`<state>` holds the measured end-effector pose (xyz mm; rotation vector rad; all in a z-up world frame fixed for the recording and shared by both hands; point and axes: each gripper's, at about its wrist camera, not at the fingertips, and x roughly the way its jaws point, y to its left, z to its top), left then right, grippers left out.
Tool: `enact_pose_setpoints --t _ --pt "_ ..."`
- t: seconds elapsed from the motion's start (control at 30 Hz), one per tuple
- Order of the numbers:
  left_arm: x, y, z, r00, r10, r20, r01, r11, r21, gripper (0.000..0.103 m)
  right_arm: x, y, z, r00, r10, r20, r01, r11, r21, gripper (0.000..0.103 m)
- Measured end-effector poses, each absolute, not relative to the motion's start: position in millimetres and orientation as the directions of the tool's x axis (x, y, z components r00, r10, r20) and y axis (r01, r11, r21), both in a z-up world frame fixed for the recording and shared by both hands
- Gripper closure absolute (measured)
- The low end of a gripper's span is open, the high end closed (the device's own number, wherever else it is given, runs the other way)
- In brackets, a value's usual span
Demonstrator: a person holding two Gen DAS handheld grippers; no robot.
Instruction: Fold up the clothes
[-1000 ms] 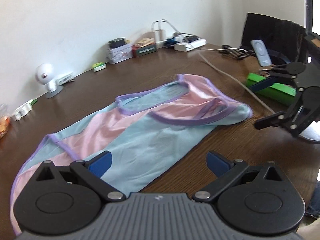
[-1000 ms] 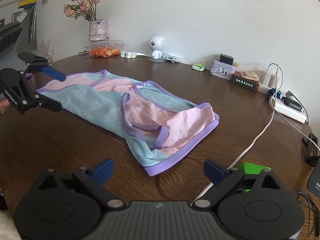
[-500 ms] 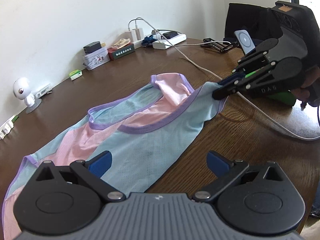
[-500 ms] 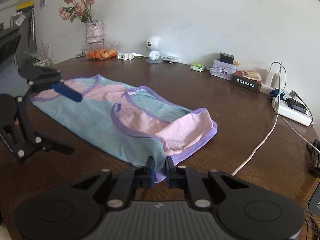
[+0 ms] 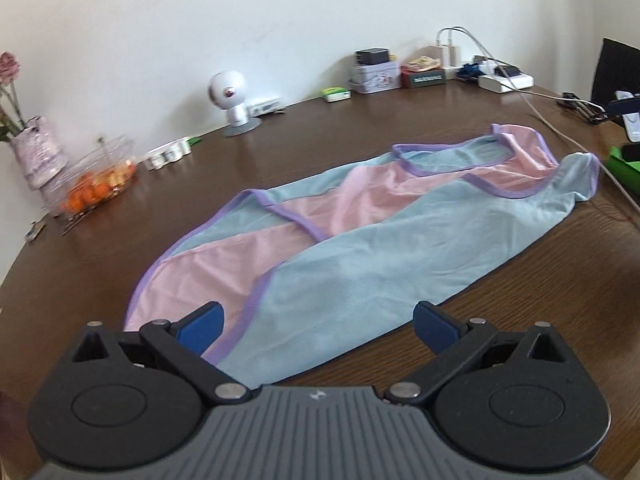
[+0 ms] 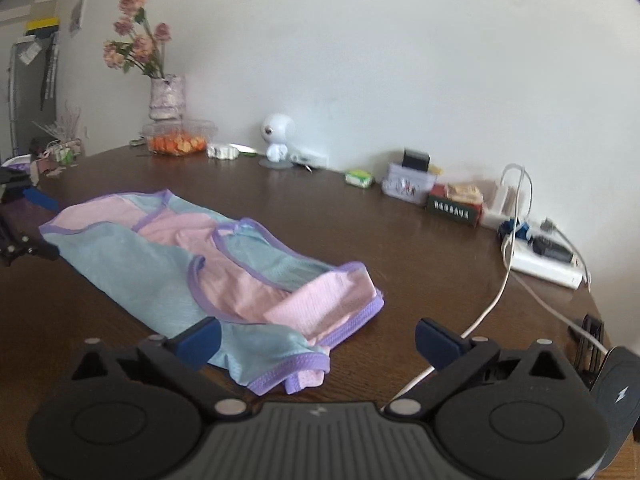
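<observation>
A pink and light-blue sleeveless top with purple trim (image 5: 360, 232) lies spread on the brown table (image 5: 120, 240); it also shows in the right wrist view (image 6: 208, 272). My left gripper (image 5: 316, 326) is open and empty, just above the garment's near hem end. My right gripper (image 6: 316, 340) is open and empty, over the strap end, with a folded-over shoulder strap between its fingers. The left gripper's blue fingertip (image 6: 40, 200) shows at the far left edge of the right wrist view.
Along the wall stand a flower vase (image 6: 168, 98), a clear tub of orange fruit (image 6: 178, 142), a small white robot figure (image 6: 278, 134), tins and boxes (image 6: 408, 184), and a power strip (image 6: 544, 264) with a white cable (image 6: 488, 312). A green object (image 5: 624, 168) lies at the right.
My right gripper was shut on the strap corner half a second ago; it has opened and let go. My left gripper has swung left toward the hem end.
</observation>
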<state>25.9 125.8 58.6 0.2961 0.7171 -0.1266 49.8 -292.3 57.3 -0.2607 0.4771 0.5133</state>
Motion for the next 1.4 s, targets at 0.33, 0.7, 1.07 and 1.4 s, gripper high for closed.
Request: enact_pose_setpoints --t 0.33,0.7,1.07,1.4 --pt "70.0 164.9 69.2 0.759 0.040 -0.649 0.152 0.960 0.236 0.000 60.2 -249.4 62.1 0.734 0.433 -0.523 -0.602 0.772 -0.206 0.000" --pt "243.4 148.5 74.2 0.619 -0.123 -0.775 0.374 0.915 0.153 0.000 223.8 -166.3 88.3 0.506 0.509 -0.696 -0.727 0.686 -0.028 0.002" --pt "268.4 157.6 27.2 0.542 -0.238 -0.806 0.450 0.892 0.040 0.063 290.6 -103.7 30.9 0.412 0.414 -0.812 -0.729 0.685 -0.021 0.066" --pt "259.7 164.4 31.2 0.529 -0.269 -0.805 0.459 0.889 0.005 0.099 293.4 -108.3 30.6 0.379 0.438 -0.815 -0.721 0.692 0.036 0.099"
